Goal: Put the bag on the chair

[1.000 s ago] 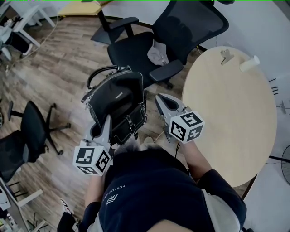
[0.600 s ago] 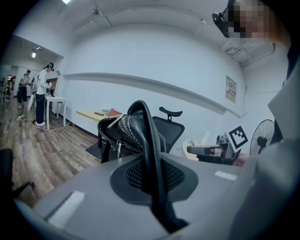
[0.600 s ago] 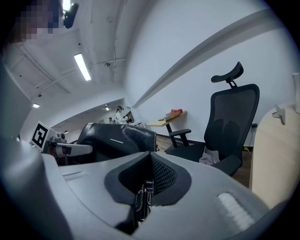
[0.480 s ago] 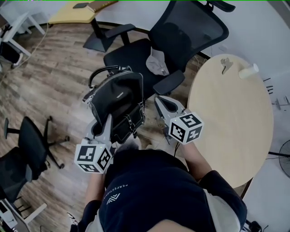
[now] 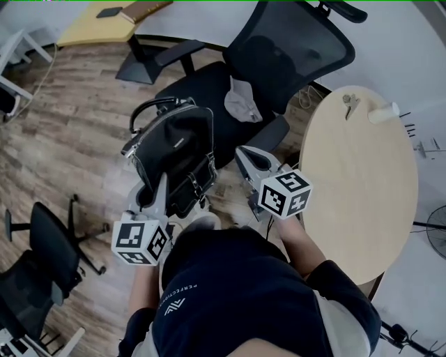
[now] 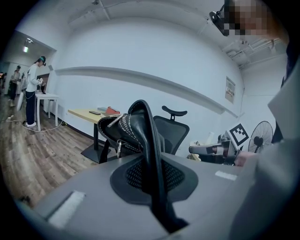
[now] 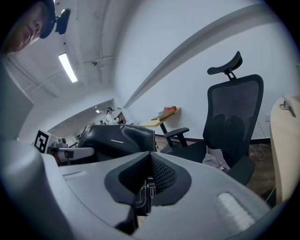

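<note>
A black leather bag (image 5: 174, 157) with silver trim hangs above the wooden floor, held from both sides. My left gripper (image 5: 150, 199) is shut on the bag's near edge; in the left gripper view a black leather band (image 6: 150, 154) runs between the jaws. My right gripper (image 5: 242, 155) is shut on a stitched black strap (image 7: 143, 199) of the bag. The black mesh office chair (image 5: 209, 90) stands just beyond the bag, with a grey cloth (image 5: 240, 101) lying on its seat. In the right gripper view the bag (image 7: 117, 138) is left of the chair (image 7: 229, 122).
A round light-wood table (image 5: 362, 174) stands close on the right, with a clip and a white roll at its far edge. The chair's armrest (image 5: 268, 132) is between bag and table. Another black chair (image 5: 42, 244) is at lower left, a yellow desk (image 5: 90, 21) far back.
Both grippers keep their grip on the bag. The bag and grippers have come a little nearer to the chair's seat; the side chair slid down the left of the view.
</note>
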Demonstrator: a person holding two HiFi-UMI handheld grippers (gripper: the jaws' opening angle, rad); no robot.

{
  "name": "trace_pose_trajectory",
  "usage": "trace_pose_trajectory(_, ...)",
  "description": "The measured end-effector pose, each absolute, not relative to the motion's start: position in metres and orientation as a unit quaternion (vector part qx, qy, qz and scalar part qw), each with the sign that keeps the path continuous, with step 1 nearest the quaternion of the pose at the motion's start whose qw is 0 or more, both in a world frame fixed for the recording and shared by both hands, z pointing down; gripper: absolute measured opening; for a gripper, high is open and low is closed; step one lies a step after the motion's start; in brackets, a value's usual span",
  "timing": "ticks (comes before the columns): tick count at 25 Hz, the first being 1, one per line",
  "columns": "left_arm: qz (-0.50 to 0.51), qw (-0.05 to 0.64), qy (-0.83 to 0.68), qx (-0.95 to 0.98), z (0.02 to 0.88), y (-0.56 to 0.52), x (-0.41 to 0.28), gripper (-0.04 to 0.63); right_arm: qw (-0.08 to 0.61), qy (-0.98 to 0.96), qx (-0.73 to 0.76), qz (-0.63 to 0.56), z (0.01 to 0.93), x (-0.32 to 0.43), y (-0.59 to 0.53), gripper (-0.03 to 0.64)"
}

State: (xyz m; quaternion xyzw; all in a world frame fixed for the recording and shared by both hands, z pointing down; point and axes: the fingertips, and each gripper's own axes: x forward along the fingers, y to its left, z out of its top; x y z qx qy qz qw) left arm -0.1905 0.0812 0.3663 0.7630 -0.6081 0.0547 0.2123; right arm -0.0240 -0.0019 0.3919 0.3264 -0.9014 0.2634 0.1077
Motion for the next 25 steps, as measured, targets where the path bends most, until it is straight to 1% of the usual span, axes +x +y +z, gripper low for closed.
trace_pose_trajectory(10, 0.067, 0.205, -0.59, 0.778, 0.38, 0.031, -0.213, 0.037, 0.116, -0.885, 0.363, 0.269, 0.404, -0.031, -0.032, 0.003)
trace_pose_trajectory(17, 0.066, 0.199, -0.595, 0.776, 0.381, -0.017, -0.21, 0.037, 0.121, -0.888, 0.351, 0.271, 0.415, -0.033, -0.073, 0.003)
trace_pose_trajectory(25, 0.062, 0.207, -0.609, 0.763, 0.392, -0.082, -0.2, 0.037, 0.131, -0.894, 0.329, 0.275, 0.425, -0.028, -0.138, 0.003)
